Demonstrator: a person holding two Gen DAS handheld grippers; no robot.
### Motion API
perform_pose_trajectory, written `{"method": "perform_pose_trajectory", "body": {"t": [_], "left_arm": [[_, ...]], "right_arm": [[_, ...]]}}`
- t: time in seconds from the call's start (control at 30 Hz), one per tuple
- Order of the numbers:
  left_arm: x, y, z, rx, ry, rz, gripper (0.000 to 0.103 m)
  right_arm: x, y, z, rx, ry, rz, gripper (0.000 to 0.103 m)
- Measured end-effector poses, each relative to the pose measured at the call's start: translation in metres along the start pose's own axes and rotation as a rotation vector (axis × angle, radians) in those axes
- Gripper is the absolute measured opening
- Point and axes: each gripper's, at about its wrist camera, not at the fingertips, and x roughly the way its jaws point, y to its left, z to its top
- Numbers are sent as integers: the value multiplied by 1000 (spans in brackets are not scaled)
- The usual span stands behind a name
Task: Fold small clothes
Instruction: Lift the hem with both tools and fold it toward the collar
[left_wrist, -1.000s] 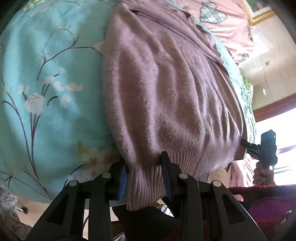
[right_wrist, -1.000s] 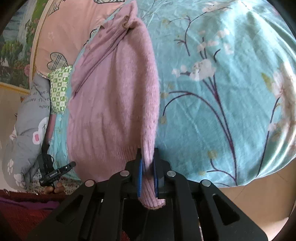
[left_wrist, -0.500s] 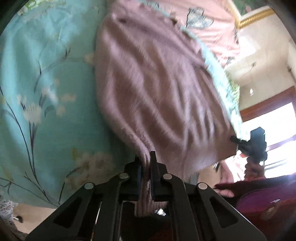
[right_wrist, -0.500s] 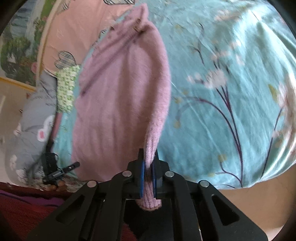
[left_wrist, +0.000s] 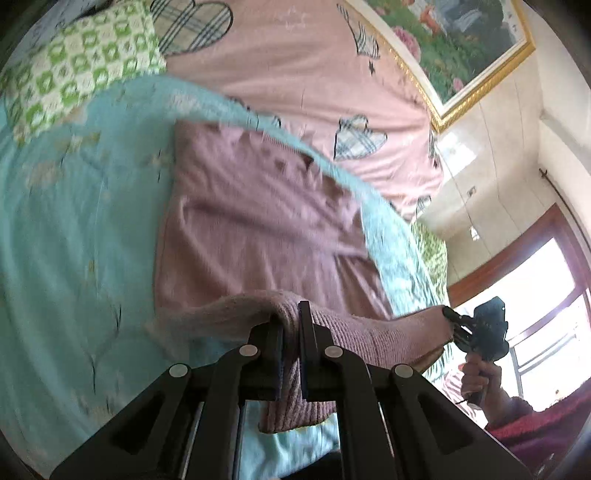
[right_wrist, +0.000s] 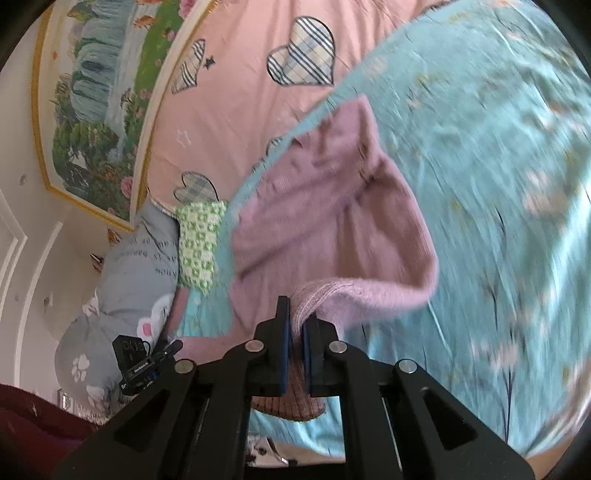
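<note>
Overhead, both hand-held grippers (left_wrist: 291, 332) (right_wrist: 297, 325) pinching mauve sweater (left_wrist: 258, 221) above turquoise floral bedspread (left_wrist: 74, 240).

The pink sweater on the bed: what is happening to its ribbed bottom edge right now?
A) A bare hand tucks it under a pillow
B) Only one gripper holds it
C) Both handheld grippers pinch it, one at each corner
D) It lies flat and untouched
C: the left gripper and the right gripper are each shut on the ribbed hem of the pink sweater, which is raised off the blue floral bedspread.
</note>
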Motion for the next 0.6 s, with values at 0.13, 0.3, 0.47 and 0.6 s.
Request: {"method": "perform_pose_trajectory", "body": {"t": [0.13, 0.3, 0.47, 0.6], "left_arm": [[15, 6, 37, -2, -47, 8, 4], [47, 17, 81, -27, -87, 32, 4], [87, 30, 131, -32, -103, 70, 4], [117, 45, 160, -54, -99, 103, 4]], "right_arm": [[16, 4, 38, -18, -32, -7, 7], [49, 6, 82, -35, -55, -27, 7], [93, 6, 126, -59, -46, -61, 7], [129, -3, 161, -66, -33, -105, 7]]}}
